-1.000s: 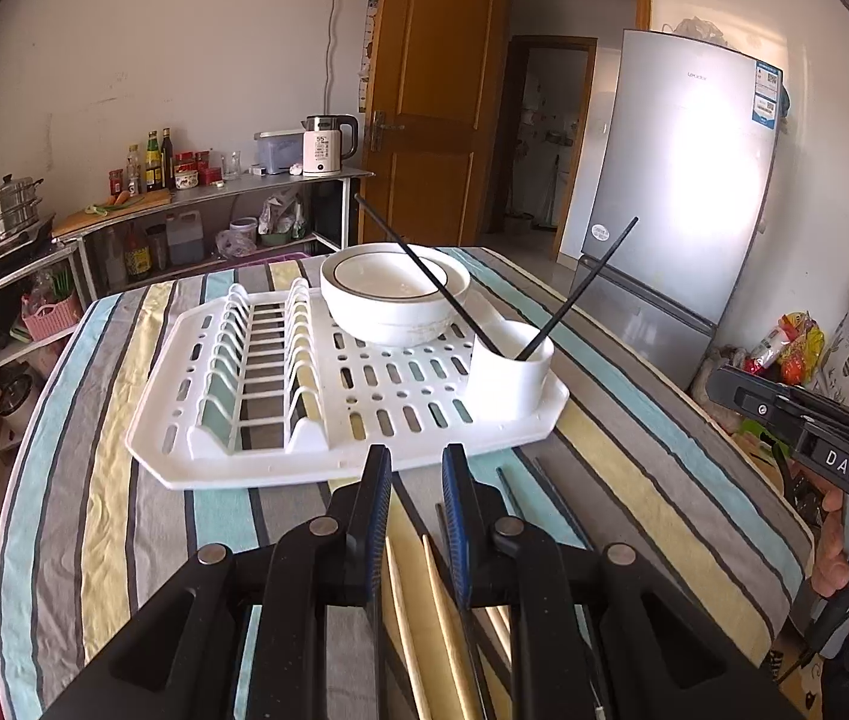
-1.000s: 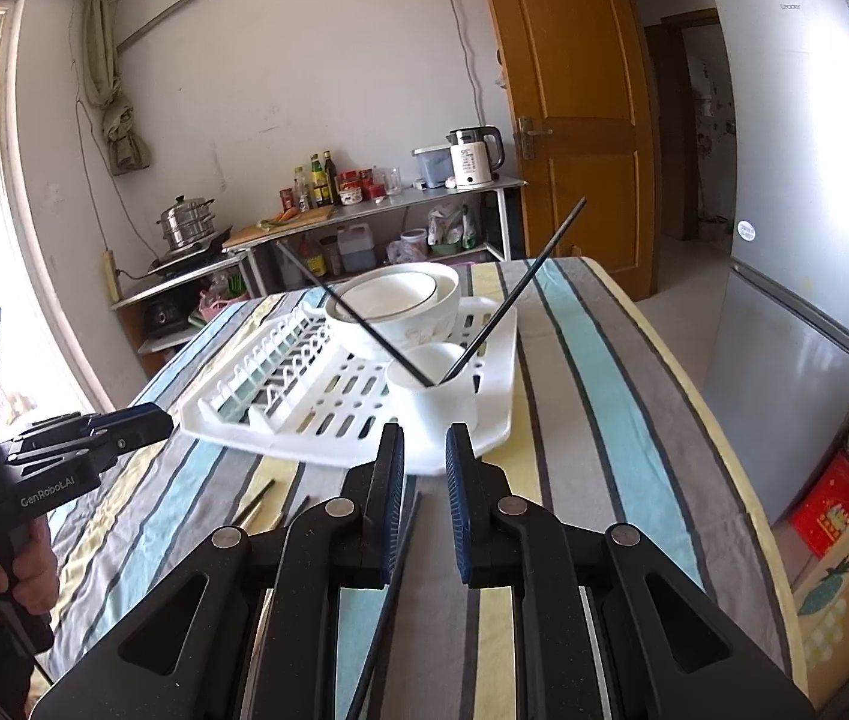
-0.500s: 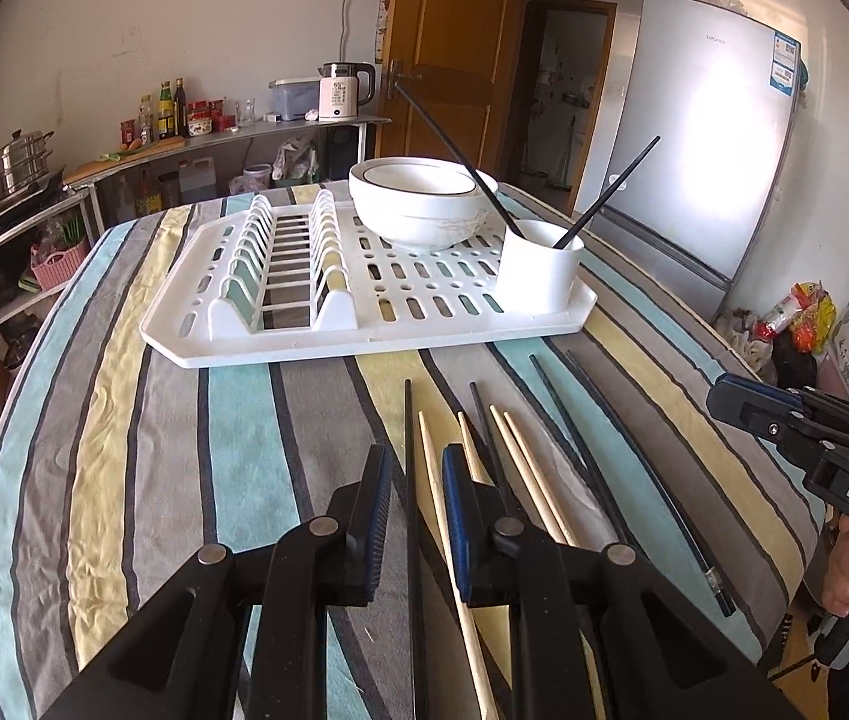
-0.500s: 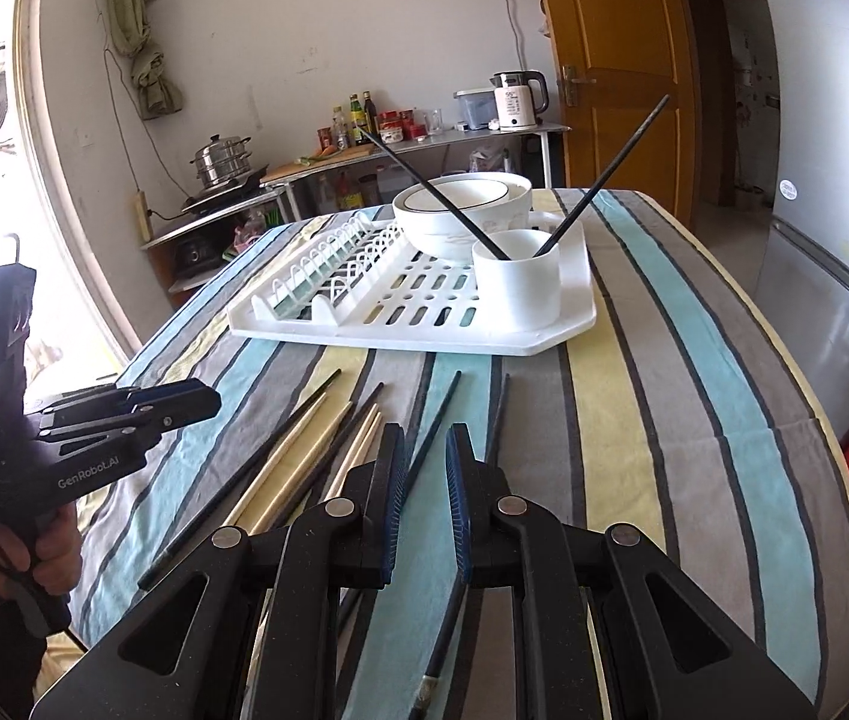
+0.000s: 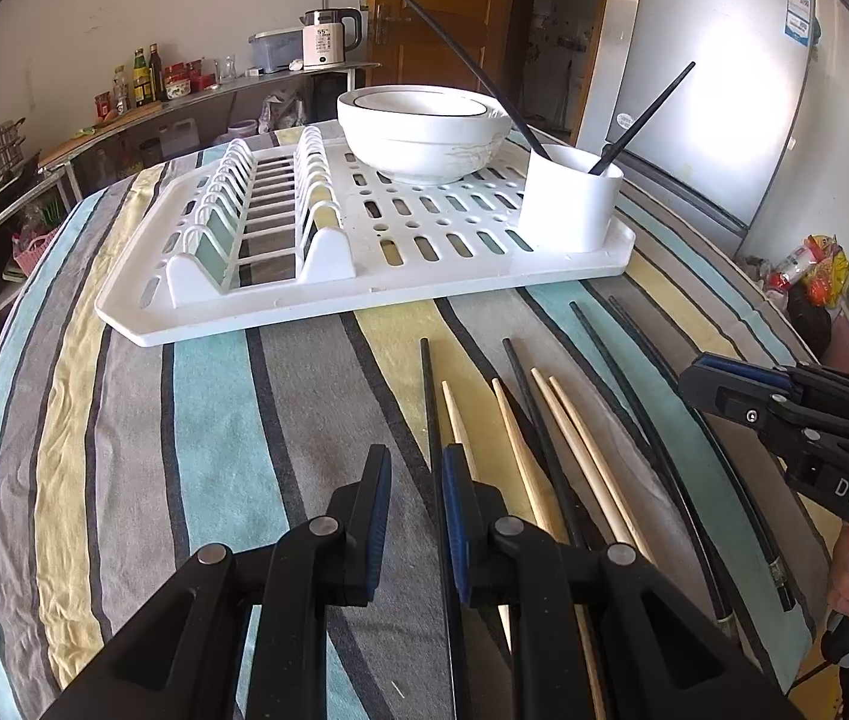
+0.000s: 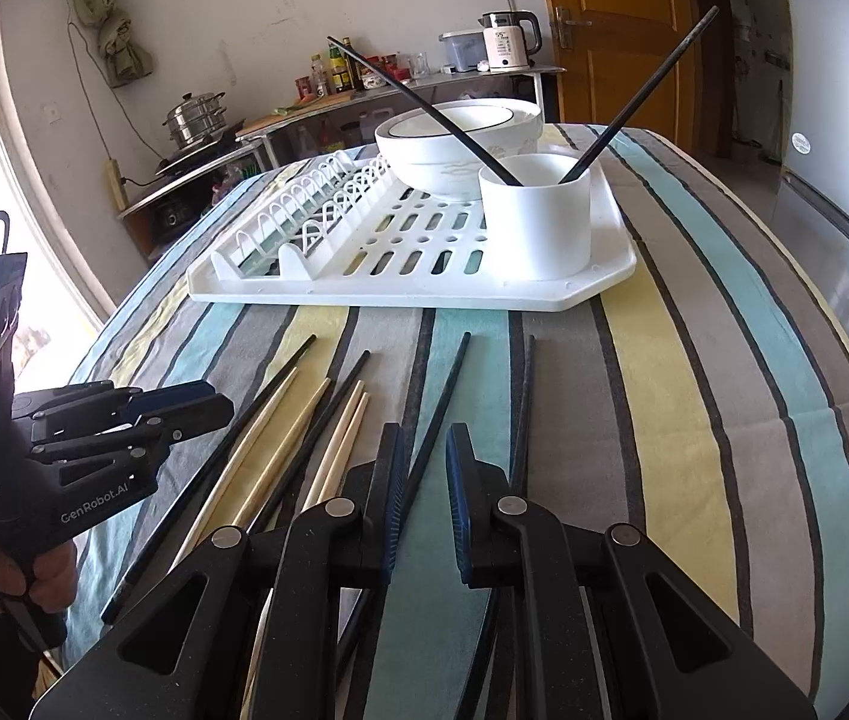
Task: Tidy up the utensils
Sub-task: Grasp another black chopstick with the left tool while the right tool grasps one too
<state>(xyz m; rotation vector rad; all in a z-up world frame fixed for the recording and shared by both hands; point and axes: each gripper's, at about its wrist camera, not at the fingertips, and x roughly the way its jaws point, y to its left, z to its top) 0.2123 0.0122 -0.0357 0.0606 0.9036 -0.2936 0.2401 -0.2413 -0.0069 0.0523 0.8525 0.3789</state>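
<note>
Several black and wooden chopsticks lie loose on the striped tablecloth, also in the right wrist view. A white utensil cup holds two black chopsticks and stands on the white drying rack. My left gripper hovers low over the left end of the chopsticks, jaws narrowly open, empty. My right gripper hovers over a black chopstick, jaws narrowly open, empty.
A white bowl sits on the rack behind the cup. A fridge stands to the right of the table. A shelf with kettle and bottles lines the back wall. The table edge drops off at right.
Both grippers have pulled back from the rack and dropped lower, so the loose chopsticks now lie under and ahead of the fingers. Both stayed narrowly open.
</note>
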